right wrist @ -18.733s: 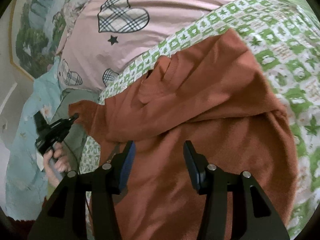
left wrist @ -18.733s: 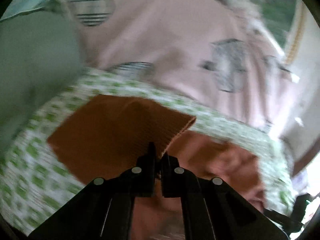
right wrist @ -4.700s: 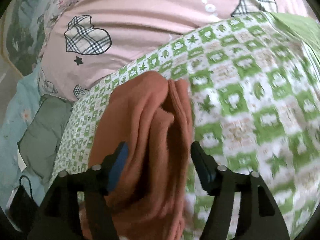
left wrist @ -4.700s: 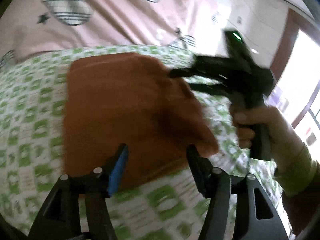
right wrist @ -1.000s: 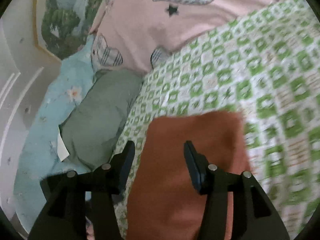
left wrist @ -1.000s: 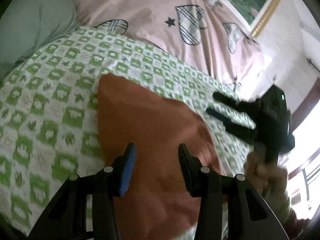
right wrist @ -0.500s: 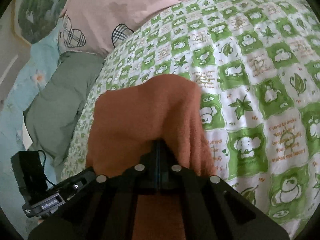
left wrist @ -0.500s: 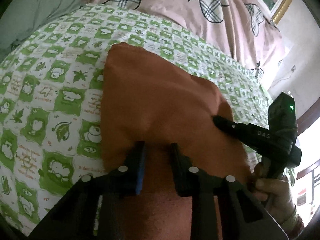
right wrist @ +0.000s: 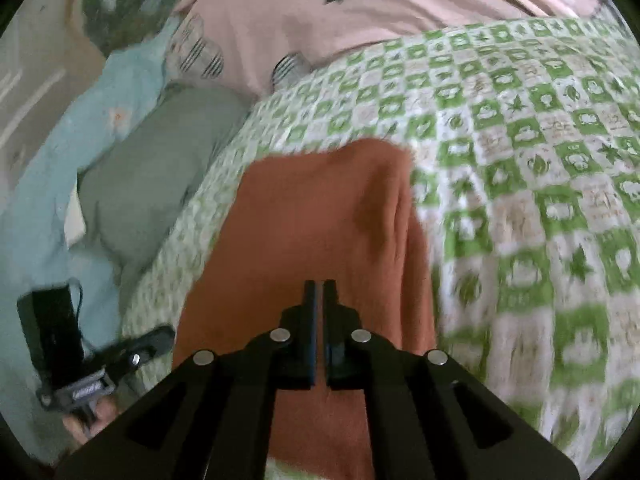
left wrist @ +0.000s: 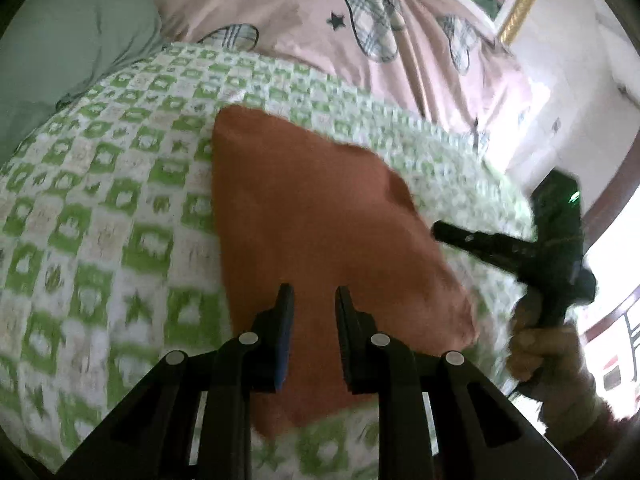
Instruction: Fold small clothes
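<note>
Your left gripper (left wrist: 311, 300) has its jaws parted with a clear gap and nothing between them, poised over the near part of the rust-orange garment (left wrist: 320, 216). Your right gripper (right wrist: 319, 292) has its jaws drawn nearly together, only a thin slit showing; whether any cloth is pinched in that slit cannot be told from here, though none shows. The garment lies on the green-and-white checked blanket (right wrist: 520, 152) as a compact folded block, with stacked layers visible along its right edge in the right wrist view. By that look, the folding seems mostly done and you are at the tidying or release stage. The next move likely calls for squaring the loose right-hand layers, pressing the block flat, or reaching for another piece; keep the jaws from snagging the top layer as you shift. Beyond the blanket sit a pink heart-print cover (left wrist: 304, 8) and a grey-green pillow (right wrist: 160, 160). No brand or writing can be read; the frames are blurred.
</note>
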